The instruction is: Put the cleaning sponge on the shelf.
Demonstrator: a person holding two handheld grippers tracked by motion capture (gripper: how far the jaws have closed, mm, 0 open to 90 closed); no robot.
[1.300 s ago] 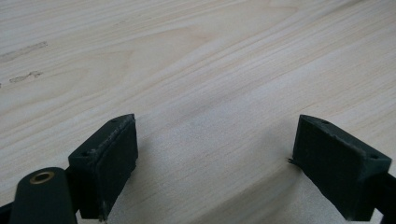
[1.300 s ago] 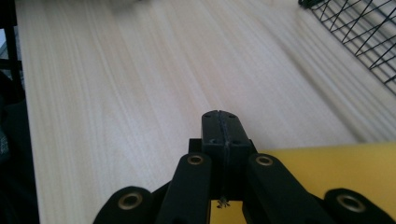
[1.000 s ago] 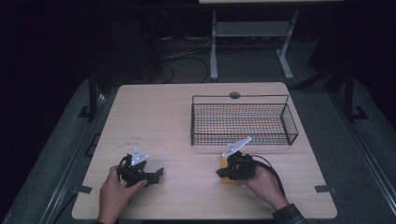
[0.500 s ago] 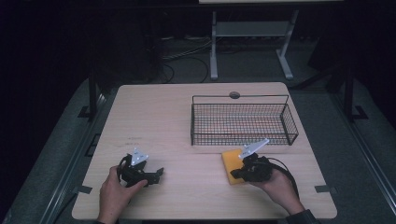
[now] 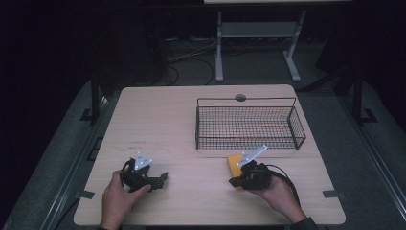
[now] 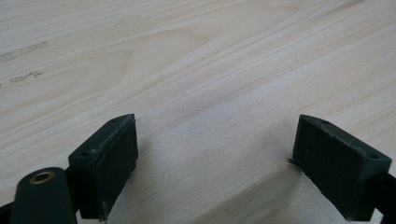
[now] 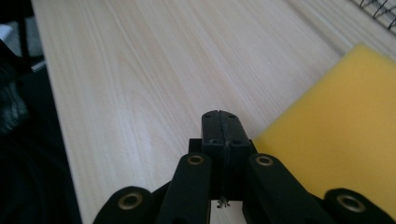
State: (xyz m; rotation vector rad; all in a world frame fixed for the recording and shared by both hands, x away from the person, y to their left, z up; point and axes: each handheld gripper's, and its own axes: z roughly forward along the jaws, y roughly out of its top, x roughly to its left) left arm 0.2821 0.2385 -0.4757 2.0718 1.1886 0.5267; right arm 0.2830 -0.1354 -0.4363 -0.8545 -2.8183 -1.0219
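Note:
A flat yellow sponge (image 5: 234, 162) lies on the wooden table (image 5: 163, 120), just in front of a black wire basket (image 5: 246, 99). My right gripper (image 5: 233, 182) rests at the sponge's near edge, held by a hand, jaws shut with nothing between them. In the right gripper view the closed jaws (image 7: 219, 122) point along the bare table, with the sponge (image 7: 336, 140) just to their right. My left gripper (image 5: 163, 178) lies at the front left in the other hand. Its jaws (image 6: 217, 140) stand wide open over bare wood.
The basket looks empty and takes up the right middle of the table. A round cable hole (image 5: 240, 97) sits behind it at the far edge. A white stand (image 5: 253, 33) and cables lie on the dark floor beyond.
My right gripper has shifted a little to the right and toward the front edge, uncovering more of the sponge. The left gripper has stayed put.

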